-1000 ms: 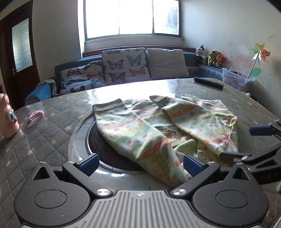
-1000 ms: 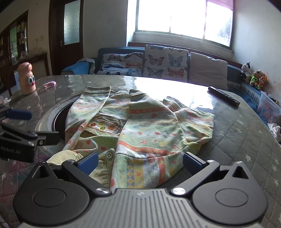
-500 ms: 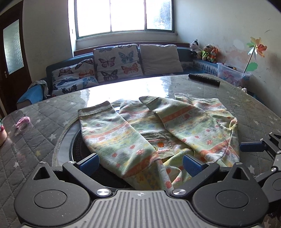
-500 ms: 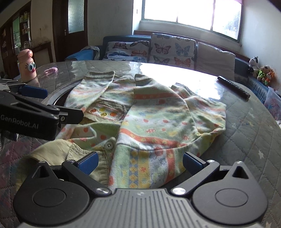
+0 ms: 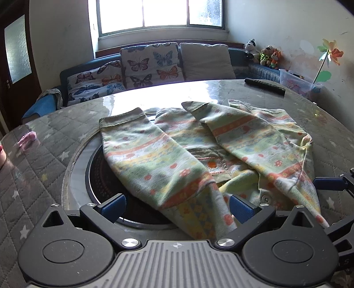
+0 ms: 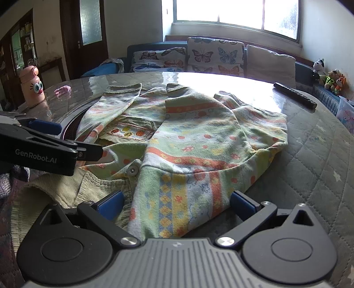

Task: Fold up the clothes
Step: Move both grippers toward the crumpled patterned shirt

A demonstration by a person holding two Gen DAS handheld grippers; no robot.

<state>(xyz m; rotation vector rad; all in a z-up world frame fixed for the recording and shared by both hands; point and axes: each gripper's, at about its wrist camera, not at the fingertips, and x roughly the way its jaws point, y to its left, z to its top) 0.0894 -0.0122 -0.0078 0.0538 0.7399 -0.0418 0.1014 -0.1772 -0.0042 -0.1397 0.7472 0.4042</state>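
Tabletop: round tabletop [image 5: 44, 168] under a grey quilted cover with stars, and a dark round inset [image 5: 99, 179] in a pale ring at its middle.
Room: a sofa [image 5: 154, 64] with butterfly cushions sits beyond the far rim, under a bright window [image 5: 159, 15]; a door [image 6: 90, 33] stands to the left.
Garment: the striped green garment [image 5: 177, 159] lies over the middle of the tabletop, partly across the inset, both sleeves folded in, its ribbed hem [image 6: 73, 190] nearest me.
Other things: a remote [image 6: 294, 94] lies near the far right rim, a pink bottle [image 6: 32, 86] and a small pink item [image 6: 63, 89] at the far left, all well apart from the garment.
Open room: bare cover shows right of the garment out to the rim.
Left gripper [image 5: 177, 205]: low at the near edge, fingers wide apart, cloth between them, nothing clamped.
Right gripper [image 6: 176, 203]: just beside it, jaws wide apart over the hem, holding nothing.
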